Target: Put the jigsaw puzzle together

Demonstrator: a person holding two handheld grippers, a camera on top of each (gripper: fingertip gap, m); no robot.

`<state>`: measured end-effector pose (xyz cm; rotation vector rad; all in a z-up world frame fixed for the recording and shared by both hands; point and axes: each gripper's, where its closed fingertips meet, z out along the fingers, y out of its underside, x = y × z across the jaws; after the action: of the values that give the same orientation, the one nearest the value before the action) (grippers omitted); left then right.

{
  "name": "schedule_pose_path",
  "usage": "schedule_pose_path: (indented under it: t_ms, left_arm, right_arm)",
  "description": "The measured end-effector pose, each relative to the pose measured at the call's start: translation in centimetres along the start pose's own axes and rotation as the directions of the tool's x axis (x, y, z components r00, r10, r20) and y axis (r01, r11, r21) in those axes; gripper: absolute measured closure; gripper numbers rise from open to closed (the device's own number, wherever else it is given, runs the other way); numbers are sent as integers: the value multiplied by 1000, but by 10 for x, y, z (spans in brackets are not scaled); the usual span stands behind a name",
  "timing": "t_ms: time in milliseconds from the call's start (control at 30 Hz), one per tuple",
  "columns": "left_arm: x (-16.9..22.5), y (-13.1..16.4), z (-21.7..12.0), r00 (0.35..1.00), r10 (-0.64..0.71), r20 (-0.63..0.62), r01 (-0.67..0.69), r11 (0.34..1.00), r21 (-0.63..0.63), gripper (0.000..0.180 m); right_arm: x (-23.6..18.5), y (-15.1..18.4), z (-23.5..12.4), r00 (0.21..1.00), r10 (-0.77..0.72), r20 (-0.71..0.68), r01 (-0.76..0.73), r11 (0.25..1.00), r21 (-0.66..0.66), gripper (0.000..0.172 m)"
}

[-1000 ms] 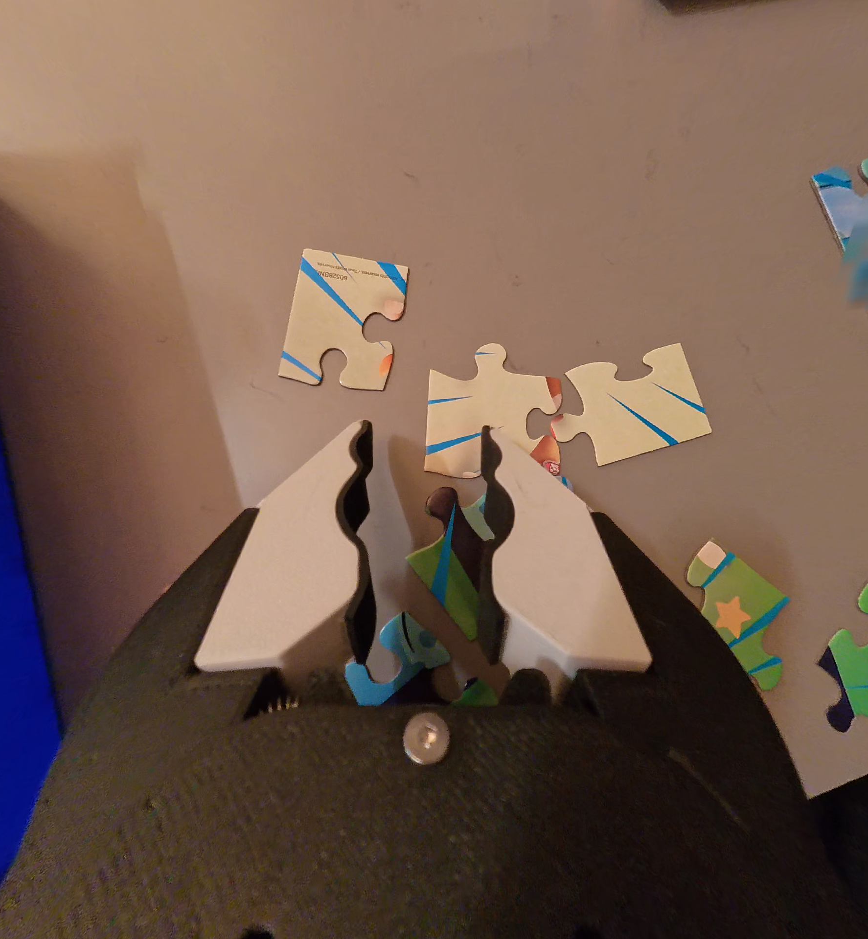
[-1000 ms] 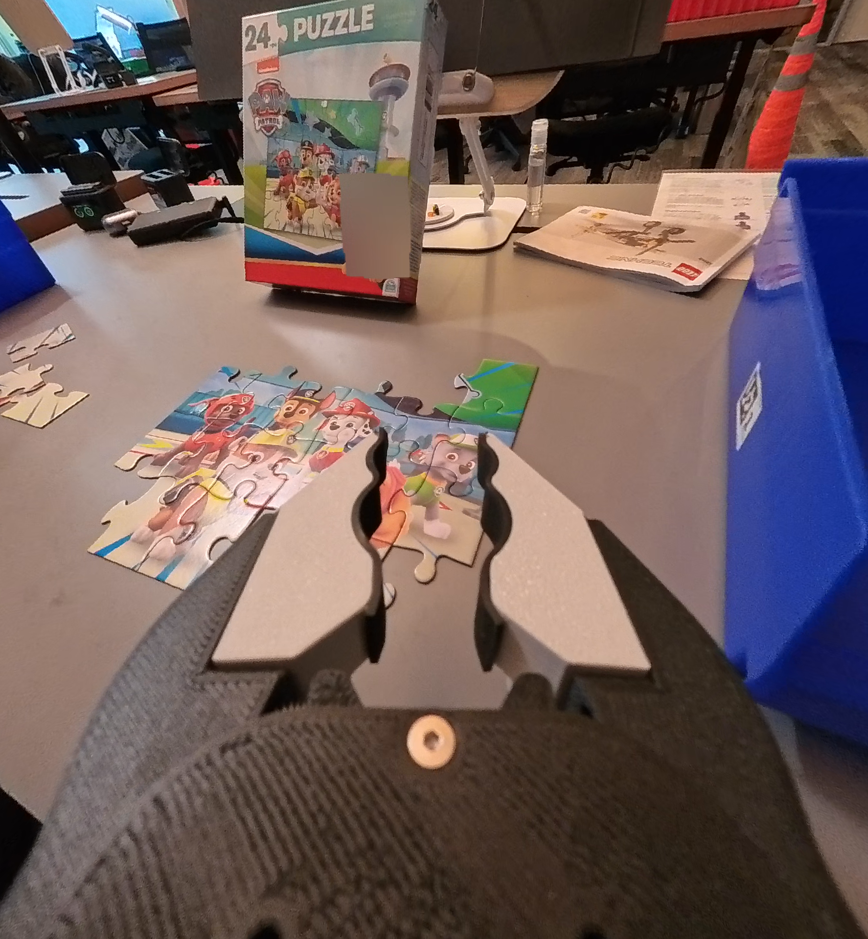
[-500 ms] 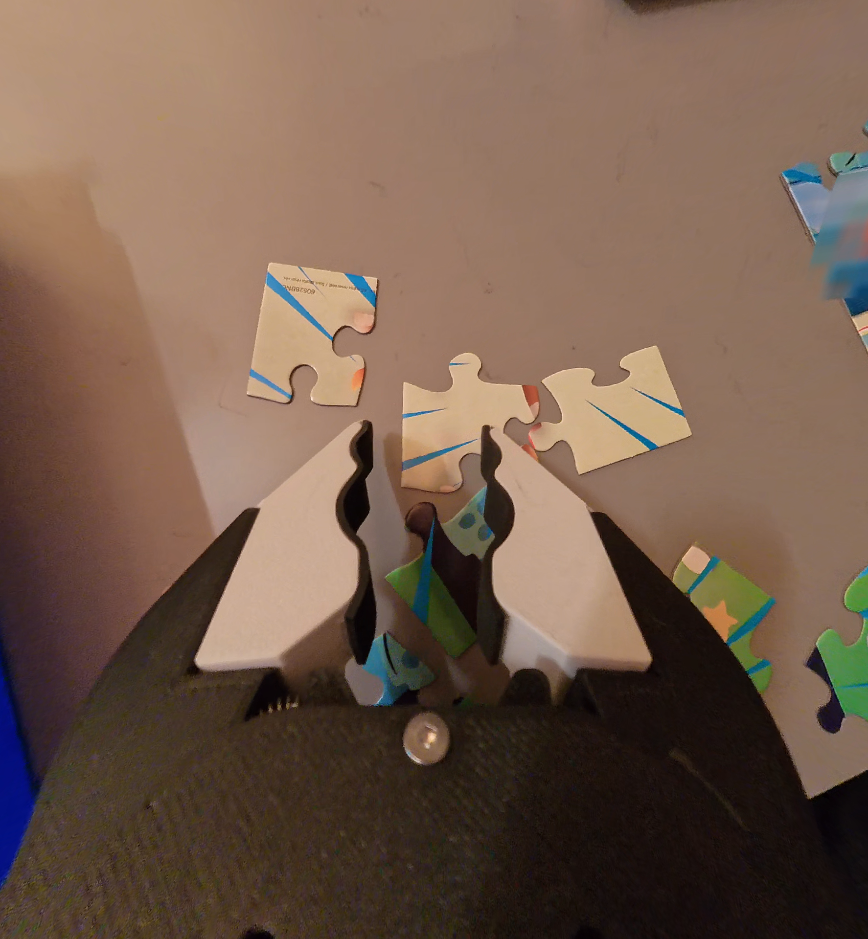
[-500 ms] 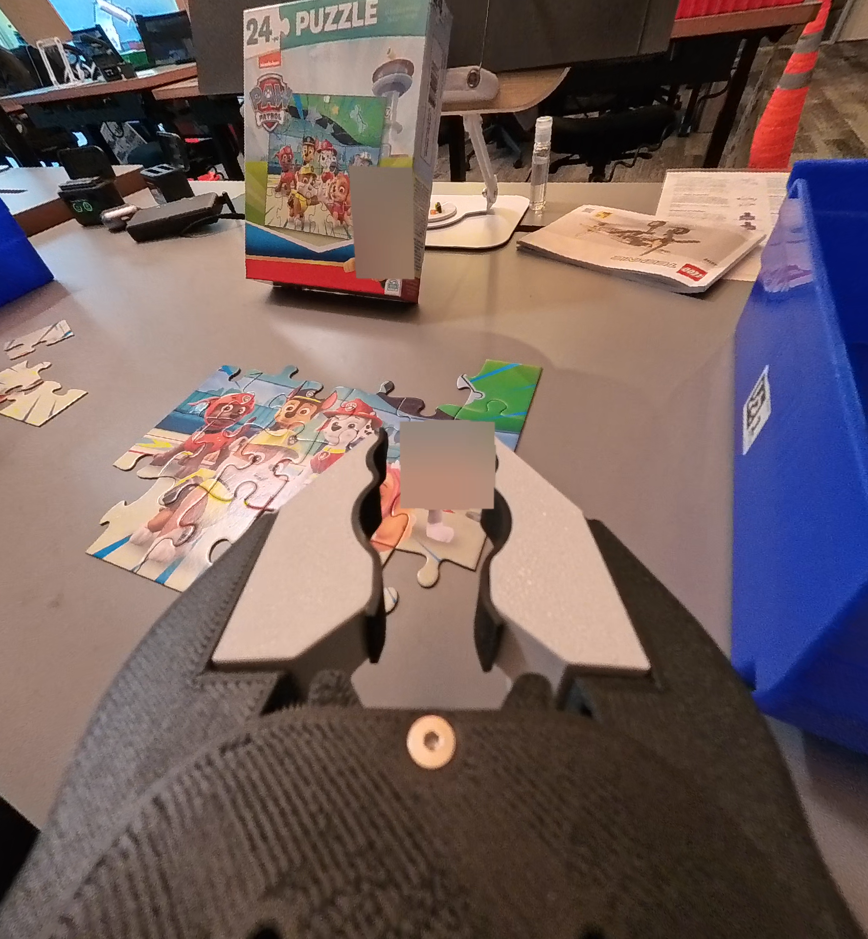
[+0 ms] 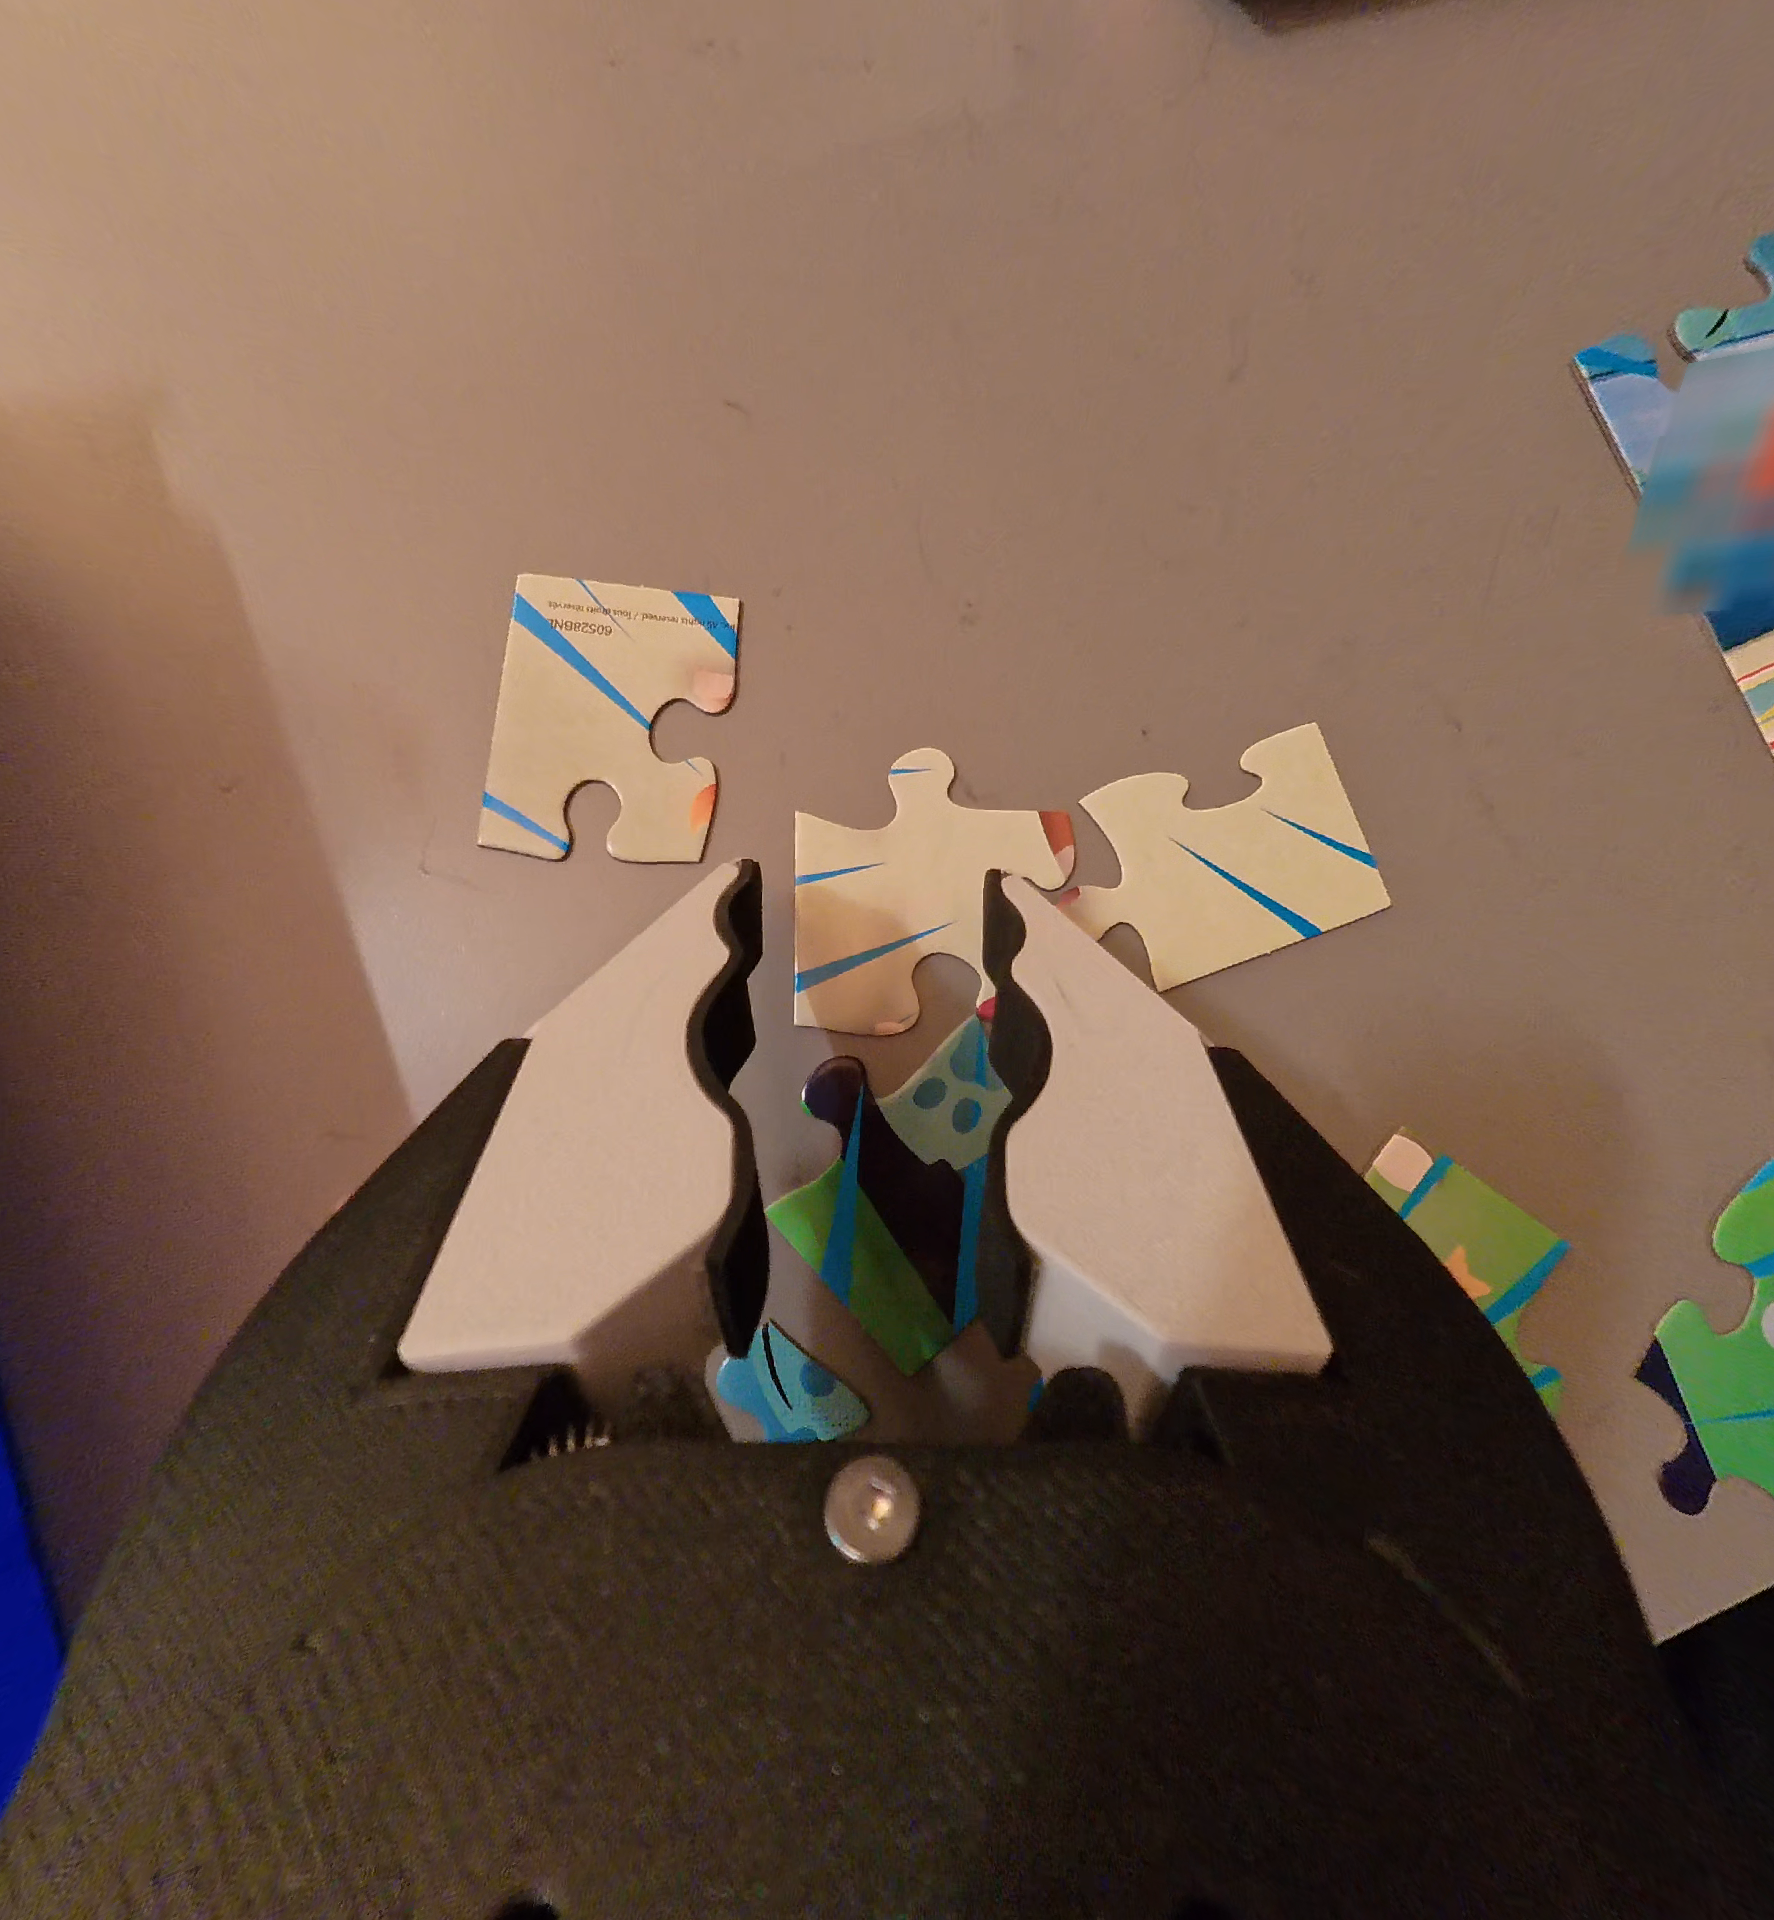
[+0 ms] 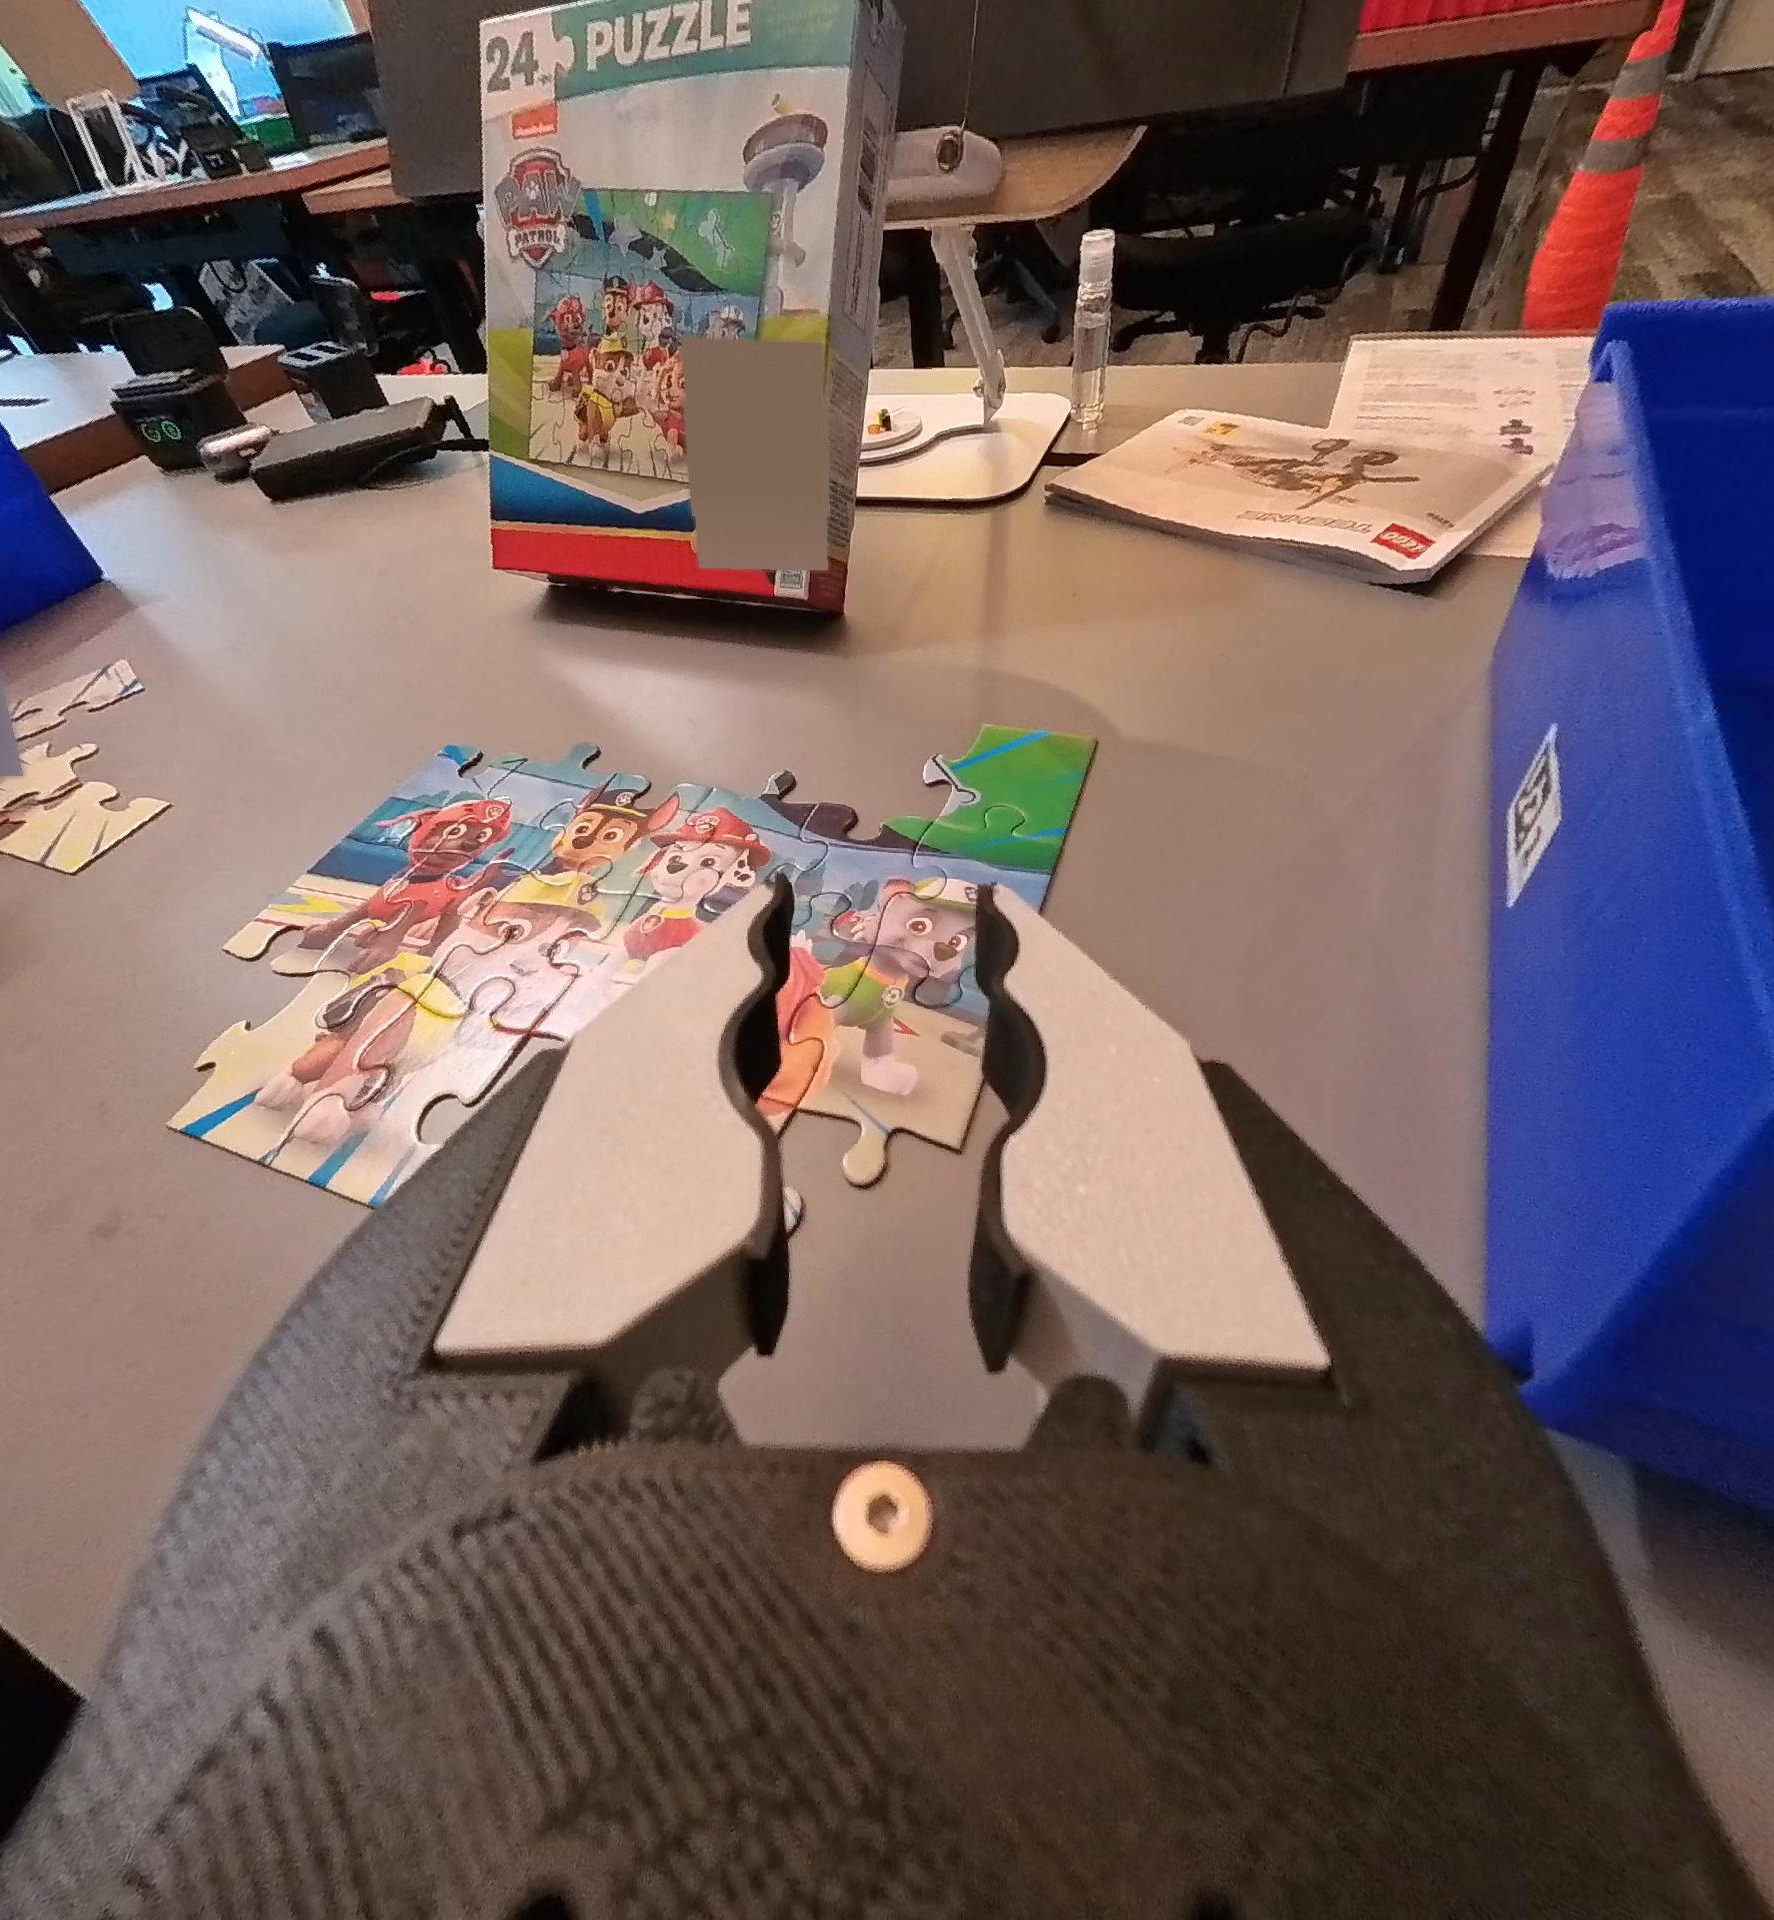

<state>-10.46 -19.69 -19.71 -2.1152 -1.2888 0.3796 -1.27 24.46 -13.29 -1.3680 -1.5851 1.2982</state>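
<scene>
Green-and-navy puzzle piece (image 5: 888,1236) half hidden behind fingers | left gripper (image 5: 872,883) parted, holding nothing, above loose cream pieces (image 5: 904,894) | right gripper (image 6: 883,899) parted, bare, over part-assembled puzzle (image 6: 509,935)

Setting was an open office or lab workroom. A large grey table (image 6: 1226,707) held a half-built cartoon jigsaw (image 6: 654,935), its upright box (image 6: 675,312), loose pieces (image 5: 1215,862), a building-set instruction booklet (image 6: 1288,499) and blue plastic storage bins (image 6: 1693,883) bearing code labels. Behind stood rows of long desks (image 6: 187,197) with electronics, black office chairs (image 6: 1226,270), patterned carpet and an orange traffic cone (image 6: 1600,177).
</scene>
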Motion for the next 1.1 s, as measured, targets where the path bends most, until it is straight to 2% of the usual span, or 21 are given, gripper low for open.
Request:
schedule_pose_path:
  t_ms: [1100]
  left_arm:
    - [-5,-5,-8,1000,-12,8,12,1000,14,145]
  right_arm:
    - [2,-2,-3,1000,1,-5,-1,1000,9,138]
